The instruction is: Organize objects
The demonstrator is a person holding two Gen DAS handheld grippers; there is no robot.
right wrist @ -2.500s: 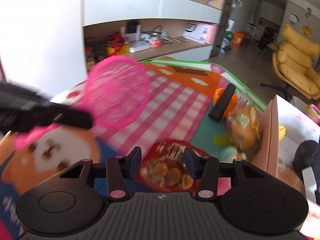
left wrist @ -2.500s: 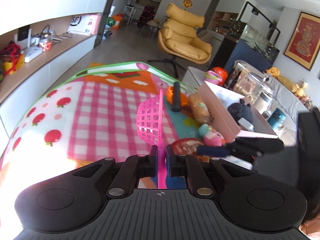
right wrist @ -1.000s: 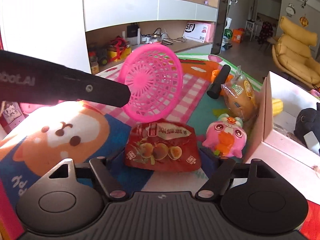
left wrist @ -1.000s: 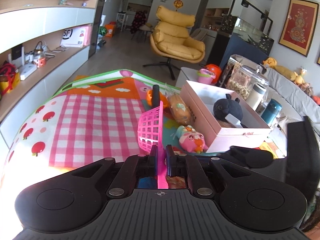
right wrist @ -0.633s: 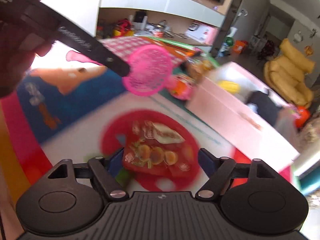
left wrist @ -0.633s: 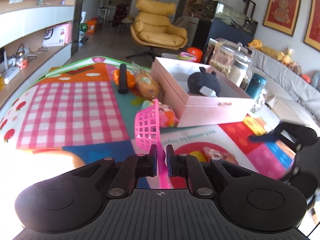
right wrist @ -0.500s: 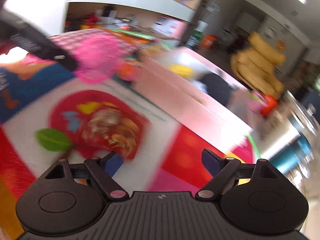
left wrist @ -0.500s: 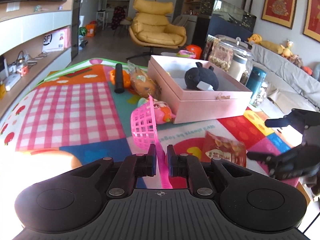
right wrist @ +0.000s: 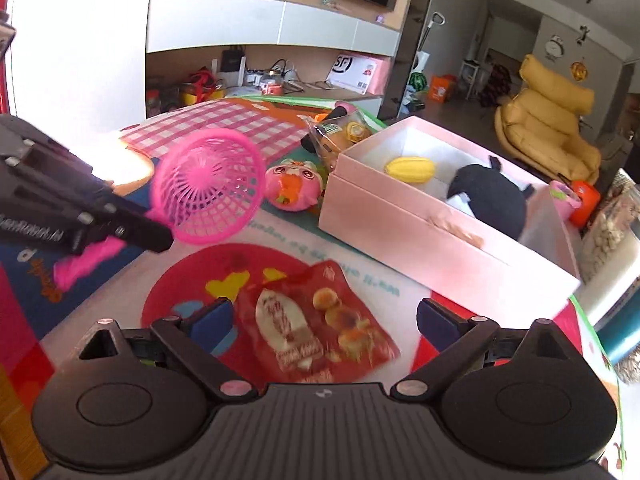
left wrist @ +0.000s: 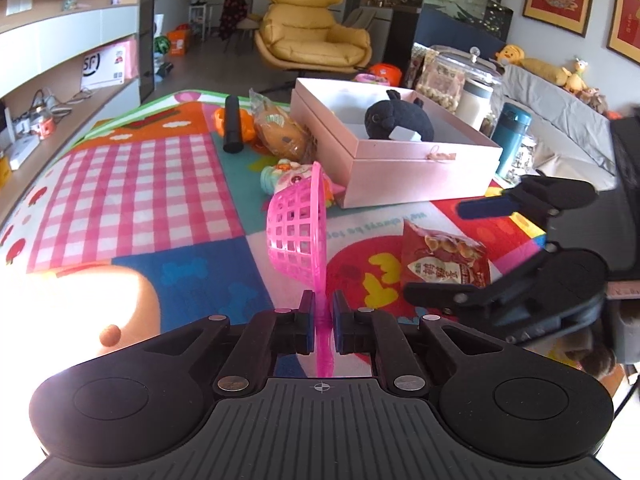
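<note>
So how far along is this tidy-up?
Partly done. The pink box already holds a black plush and a yellow toy. The left tool grips a pink basket; the right tool is open over a red snack bag. Other toys remain on the mat.

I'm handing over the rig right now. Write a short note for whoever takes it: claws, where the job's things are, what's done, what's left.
Left claw: shut on the handle of the pink basket, held off the play mat and tipped on its side.
Right claw: open, empty, poised over the red snack bag lying on the mat.
Done: black plush and yellow toy are in the pink box.
Left: snack bag, pink squishy toy, bread bag and black cylinder lie loose on the mat beside the box.
</note>
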